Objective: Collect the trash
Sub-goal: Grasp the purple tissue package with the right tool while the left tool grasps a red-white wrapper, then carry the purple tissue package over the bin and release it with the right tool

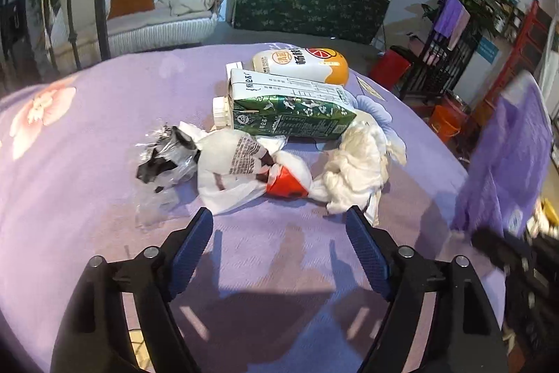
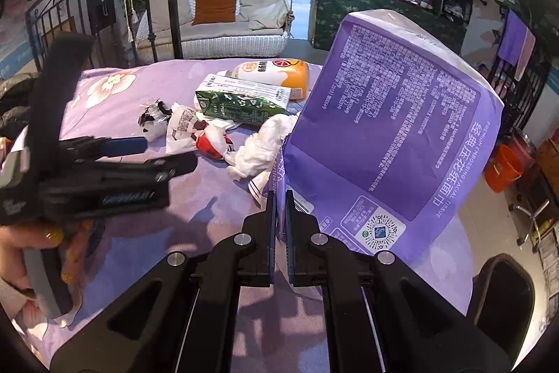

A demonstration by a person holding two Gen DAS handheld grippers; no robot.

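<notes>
Right gripper (image 2: pixel 279 198) pinches the purple tissue bag (image 2: pixel 394 135) upright as the spread left gripper (image 1: pixel 279 219) nears the crumpled wrapper (image 1: pixel 241 170) mid-tabletop; best squeezed at its bunched centre.

Both views are evenly bright with a cool violet cast; light comes from above and behind the cameras, throwing soft dark shadows of the left gripper (image 1: pixel 279 219) fingers onto the purple tablecloth (image 1: pixel 104 128) toward its near edge. Fisheye distortion bends the room strongly and the corners vignette to black. Centres are sharp, while the tissue pack (image 1: pixel 506 163) at the left view's right edge is motion-blurred.
</notes>
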